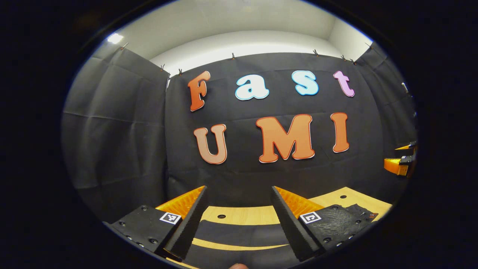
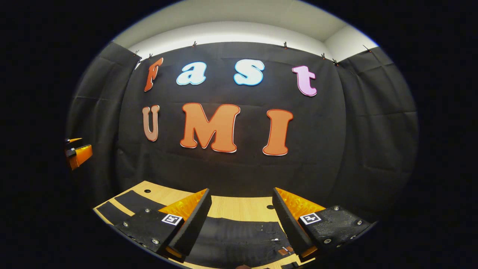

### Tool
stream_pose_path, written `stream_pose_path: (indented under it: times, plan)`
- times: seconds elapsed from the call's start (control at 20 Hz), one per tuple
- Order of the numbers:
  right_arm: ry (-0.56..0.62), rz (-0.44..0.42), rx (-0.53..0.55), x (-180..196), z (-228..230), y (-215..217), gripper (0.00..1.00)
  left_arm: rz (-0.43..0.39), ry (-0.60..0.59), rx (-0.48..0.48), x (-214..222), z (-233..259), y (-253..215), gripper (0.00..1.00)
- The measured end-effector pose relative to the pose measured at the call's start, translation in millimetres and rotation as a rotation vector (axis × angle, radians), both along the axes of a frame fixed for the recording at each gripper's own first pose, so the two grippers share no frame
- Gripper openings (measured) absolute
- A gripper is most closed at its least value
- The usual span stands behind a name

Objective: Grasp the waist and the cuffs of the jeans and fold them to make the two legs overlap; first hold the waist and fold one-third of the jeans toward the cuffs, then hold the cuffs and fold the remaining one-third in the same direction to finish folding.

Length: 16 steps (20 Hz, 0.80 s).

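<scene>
Two tongs are raised above the work, and both stand wide apart with nothing between their fingers. The left tongs point(image 1: 239, 209) look along a wooden tabletop point(image 1: 242, 215), where dark cloth, which I take to be the jeans point(image 1: 239, 233), lies in bands just below and between the fingers. The right tongs point(image 2: 241, 213) hang over another stretch of the jeans point(image 2: 239, 239), and there small rivets and what looks like a tan patch near the lower edge suggest the waist end; the stripes of dark fabric at the left of that view are probably the legs running away toward the cuffs.

Nothing is gripped yet, so the first fold seems not to have begun. The chief risk, as I judge it, is a poor first pinch: the denim lies flat against the tabletop, so the fingers may skate over it or catch only the top layer, and the leg would then peel open as it is lifted. Uneven grips at waist and cuffs could leave the two legs askew rather than overlapping. Dark cloth against a dark wall also makes edges hard to judge. How far the jeans reach beyond the near edge I cannot tell.

Counted: one pair of jeans, one tabletop with at least three small round holes visible across the two views, two tongs, and each tongs' fingers showing at the far side of the other's view.
</scene>
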State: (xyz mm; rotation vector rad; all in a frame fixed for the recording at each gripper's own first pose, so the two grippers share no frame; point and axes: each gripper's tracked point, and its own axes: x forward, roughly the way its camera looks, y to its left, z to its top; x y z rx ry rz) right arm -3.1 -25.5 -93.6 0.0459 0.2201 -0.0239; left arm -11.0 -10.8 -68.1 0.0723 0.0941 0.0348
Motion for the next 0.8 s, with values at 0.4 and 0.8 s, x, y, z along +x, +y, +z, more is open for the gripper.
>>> stream_pose_path:
  times: [0.4, 0.8]
  plan:
    - [0.249, -0.090, 0.052, -20.2, -92.6, -57.0, 0.99, 0.140, 0.226, -0.001, -8.6, -86.3, 53.3, 0.99]
    - [0.564, -0.187, 0.267, -39.7, -200.6, -91.9, 0.98, 0.344, 0.540, -0.108, -31.8, -190.5, 132.6, 0.99]
